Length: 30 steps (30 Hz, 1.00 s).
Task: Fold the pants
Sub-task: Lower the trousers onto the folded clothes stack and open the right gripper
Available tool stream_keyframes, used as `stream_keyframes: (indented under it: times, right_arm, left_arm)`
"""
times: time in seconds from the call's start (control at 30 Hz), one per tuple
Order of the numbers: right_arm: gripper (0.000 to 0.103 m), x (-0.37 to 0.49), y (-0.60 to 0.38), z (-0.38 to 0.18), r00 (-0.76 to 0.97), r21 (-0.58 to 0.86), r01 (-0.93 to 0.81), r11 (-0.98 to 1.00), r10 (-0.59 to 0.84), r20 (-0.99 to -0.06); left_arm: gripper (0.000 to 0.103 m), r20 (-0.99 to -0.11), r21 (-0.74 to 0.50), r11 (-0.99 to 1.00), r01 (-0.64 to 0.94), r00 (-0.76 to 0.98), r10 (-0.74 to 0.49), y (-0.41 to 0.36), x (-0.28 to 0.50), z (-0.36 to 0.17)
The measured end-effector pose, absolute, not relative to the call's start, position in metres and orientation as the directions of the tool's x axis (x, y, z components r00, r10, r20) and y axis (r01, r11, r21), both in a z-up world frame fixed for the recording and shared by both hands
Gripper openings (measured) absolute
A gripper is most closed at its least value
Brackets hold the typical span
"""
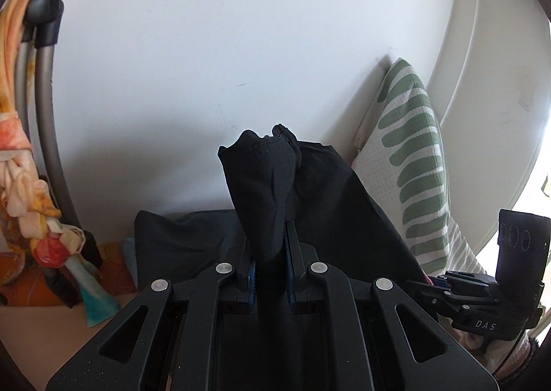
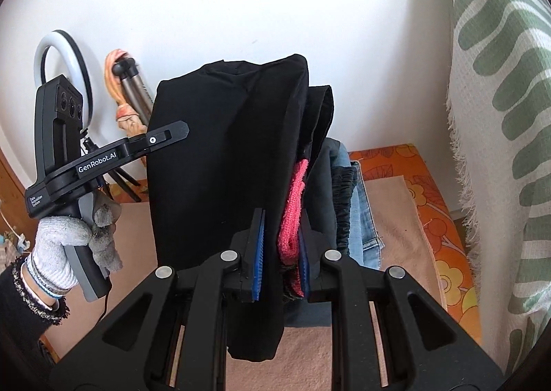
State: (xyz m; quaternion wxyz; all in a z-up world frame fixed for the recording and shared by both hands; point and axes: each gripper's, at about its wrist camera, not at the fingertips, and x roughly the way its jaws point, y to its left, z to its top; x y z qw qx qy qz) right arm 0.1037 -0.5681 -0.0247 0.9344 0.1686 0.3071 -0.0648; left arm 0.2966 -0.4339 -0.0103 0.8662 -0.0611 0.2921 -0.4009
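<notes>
So we've got the black pants (image 2: 224, 164) hanging up in the air between both tools, off the beige mat (image 2: 396, 219) that covers the orange flowered bed (image 2: 444, 236). A green-striped blanket (image 2: 499, 115) drapes along the bed's right edge. A stack of folded clothes (image 2: 347, 191) sits toward the mat's far edge, behind the pants. Our left gripper (image 1: 270, 253) is pinched narrow on a bunched fold of the black fabric. Our right gripper (image 2: 280, 253) is clamped on the pants too, with something pink and knitted (image 2: 292, 219) caught between its blue pads (image 2: 260, 253). A gloved hand (image 2: 58, 246) carries the left tool.
</notes>
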Motion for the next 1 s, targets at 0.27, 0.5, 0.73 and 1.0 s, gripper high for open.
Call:
stream_keyframes:
  times: [0.27,0.5,0.73,1.0]
  right_arm:
    - [0.017,0.127,-0.602,-0.076,0.767,0.336,0.275,0.901,0.005,-0.642]
    - [0.018,0.125,-0.611,-0.088,0.762,0.361,0.294,0.885,0.011,-0.647]
    - [0.028,0.127,-0.607,-0.082,0.74,0.326,0.333,0.885,-0.031,-0.672]
    - [0.046,0.113,-0.59,-0.063,0.72,0.267,0.387,0.883,-0.108,-0.686]
  left_arm:
    - [0.011,-0.549,-0.243,0.726,0.643,0.526,-0.65,-0.457,0.313,-0.044]
    - [0.023,-0.594,-0.211,0.765,0.608,0.542,-0.594,-0.464,0.322,-0.054]
    - [0.052,-0.622,-0.189,0.831,0.523,0.591,-0.513,-0.447,0.327,-0.048]
    - [0.057,-0.618,-0.181,0.811,0.556,0.577,-0.534,-0.43,0.302,-0.03]
